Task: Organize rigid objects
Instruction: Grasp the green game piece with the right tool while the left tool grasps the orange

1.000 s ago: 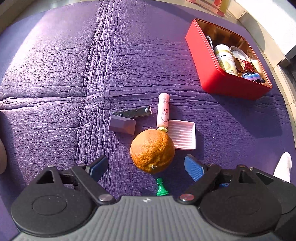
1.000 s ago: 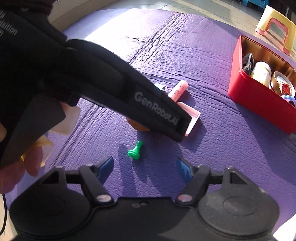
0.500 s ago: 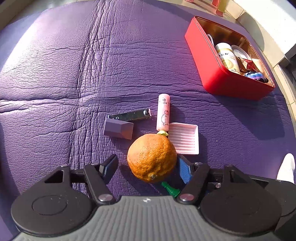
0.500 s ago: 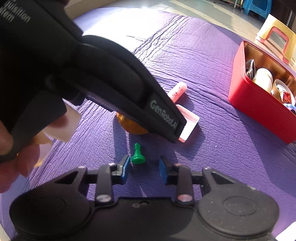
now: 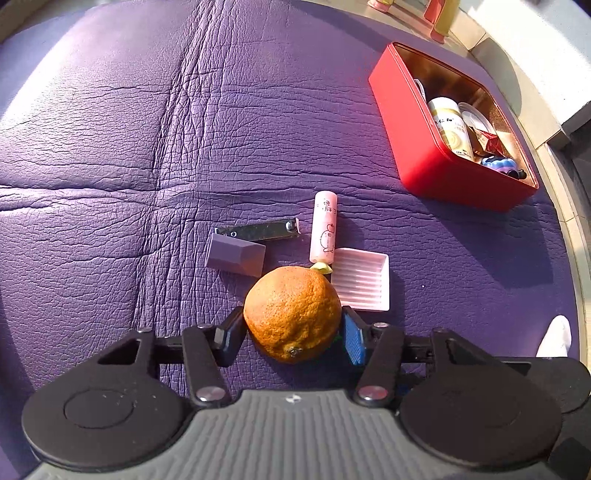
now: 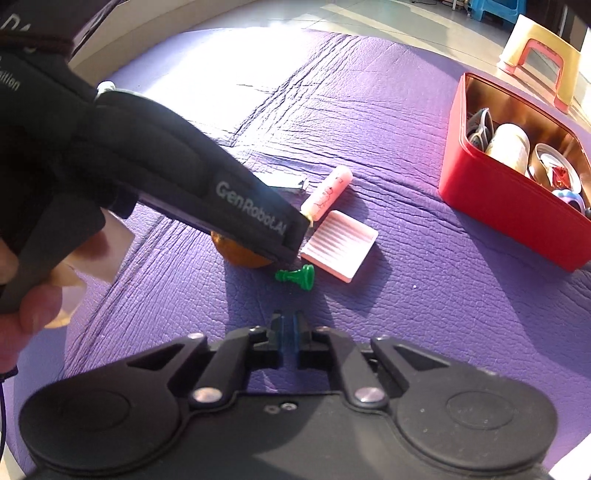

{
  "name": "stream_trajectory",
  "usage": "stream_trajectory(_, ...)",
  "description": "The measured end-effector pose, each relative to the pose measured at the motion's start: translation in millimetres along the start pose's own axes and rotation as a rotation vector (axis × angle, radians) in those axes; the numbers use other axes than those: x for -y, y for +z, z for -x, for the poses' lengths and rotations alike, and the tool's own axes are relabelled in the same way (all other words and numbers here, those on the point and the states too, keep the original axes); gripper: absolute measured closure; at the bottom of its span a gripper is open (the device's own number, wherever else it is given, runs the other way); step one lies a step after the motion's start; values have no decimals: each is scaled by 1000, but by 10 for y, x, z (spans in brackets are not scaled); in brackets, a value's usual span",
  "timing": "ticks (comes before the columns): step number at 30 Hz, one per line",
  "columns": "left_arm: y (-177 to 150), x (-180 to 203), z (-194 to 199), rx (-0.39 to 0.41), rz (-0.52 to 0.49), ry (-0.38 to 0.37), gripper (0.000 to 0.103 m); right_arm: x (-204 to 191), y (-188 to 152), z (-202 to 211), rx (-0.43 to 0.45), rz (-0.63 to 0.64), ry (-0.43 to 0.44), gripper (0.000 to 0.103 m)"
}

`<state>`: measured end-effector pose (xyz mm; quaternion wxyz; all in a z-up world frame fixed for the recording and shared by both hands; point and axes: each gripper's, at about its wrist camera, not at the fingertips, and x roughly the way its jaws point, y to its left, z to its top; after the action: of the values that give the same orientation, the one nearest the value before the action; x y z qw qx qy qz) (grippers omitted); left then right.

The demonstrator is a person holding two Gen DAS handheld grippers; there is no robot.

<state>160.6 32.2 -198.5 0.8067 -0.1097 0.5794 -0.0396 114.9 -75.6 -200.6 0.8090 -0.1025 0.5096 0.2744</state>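
Fingers (image 5: 236, 338) pinching orange (image 5: 291, 314), steeply down-tilted

Purple leather-look mat (image 5: 184, 122) w/ creases; pale tiled floor (image 6: 388, 22) beyond; yellow-pink plastic stool (image 6: 543, 55) behind; blue stool (image 6: 491, 7) at top edge.

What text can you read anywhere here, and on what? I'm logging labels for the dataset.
"GenRobot.AI": on the side of the left gripper, seen from the right wrist view.
Pink tube: printed characters and a small cartoon, too small to read.
White bottle in the red box: label characters, blurred.
Partial white letters at the right wrist view's top-left edge: cut off, unreadable.
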Motion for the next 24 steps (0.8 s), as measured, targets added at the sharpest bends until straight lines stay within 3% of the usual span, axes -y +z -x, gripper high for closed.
stream_trajectory(1,4,-5,6,-1,-2,7,49,33,0,2,9,-6,5,86)
stream_trajectory(10,122,-240,160,27,58,57,49,192,133,-60,51,-31,3,65)
stream_trajectory(15,163,-369,174,37,94,63,49,219,219,-177,29,-32,23,64)
stream_trajectory(24,135,-357,151,32,83,56,49,94,51,-164,26,173,-16,68)
